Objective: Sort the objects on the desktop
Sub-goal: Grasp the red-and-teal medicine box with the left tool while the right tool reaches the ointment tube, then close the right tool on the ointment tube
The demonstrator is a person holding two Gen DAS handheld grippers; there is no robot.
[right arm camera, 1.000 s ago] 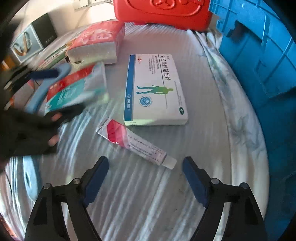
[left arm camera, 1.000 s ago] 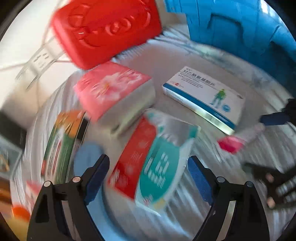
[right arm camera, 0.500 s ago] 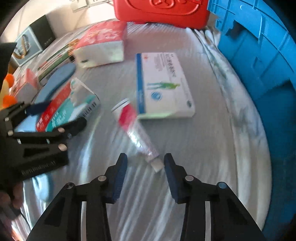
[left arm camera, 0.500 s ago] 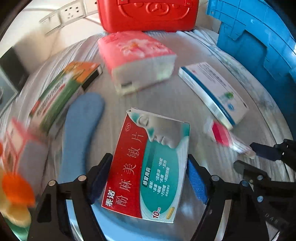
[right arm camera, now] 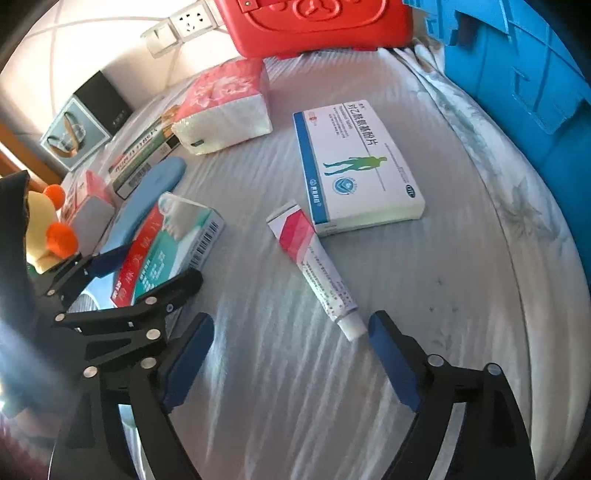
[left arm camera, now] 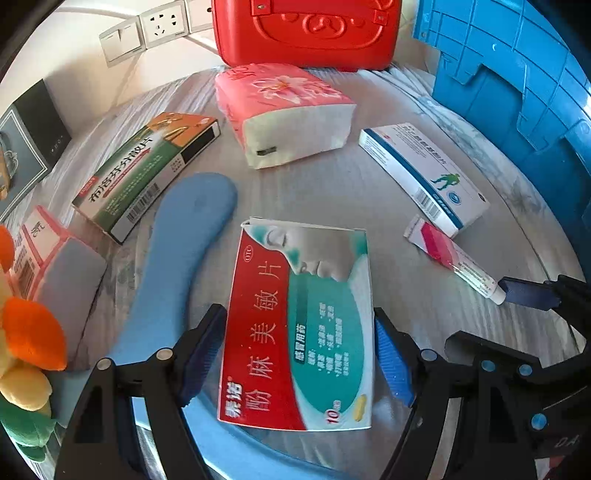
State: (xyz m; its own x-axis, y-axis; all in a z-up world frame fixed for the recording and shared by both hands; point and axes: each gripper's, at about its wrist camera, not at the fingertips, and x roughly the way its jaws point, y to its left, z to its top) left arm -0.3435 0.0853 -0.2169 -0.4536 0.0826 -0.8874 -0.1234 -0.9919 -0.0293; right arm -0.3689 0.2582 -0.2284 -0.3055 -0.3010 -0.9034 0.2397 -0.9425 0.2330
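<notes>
We close left gripper (left arm camera: 299, 354) square on red-and-teal box (left arm camera: 303, 321) | right gripper (right arm camera: 291, 350) fingers opening, empty, beside ointment tube (right arm camera: 317, 266).

A home is suggested: a cloth-covered table (right arm camera: 369, 369) is set against a wall with sockets (left arm camera: 162, 24), and medicine boxes (right arm camera: 354, 162), tissues (left arm camera: 284, 110) and a plush toy (left arm camera: 26, 354) are scattered on it.

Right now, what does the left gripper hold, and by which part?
The left gripper, jaws closing, grips the red-and-teal medicine box by its two long sides.
</notes>
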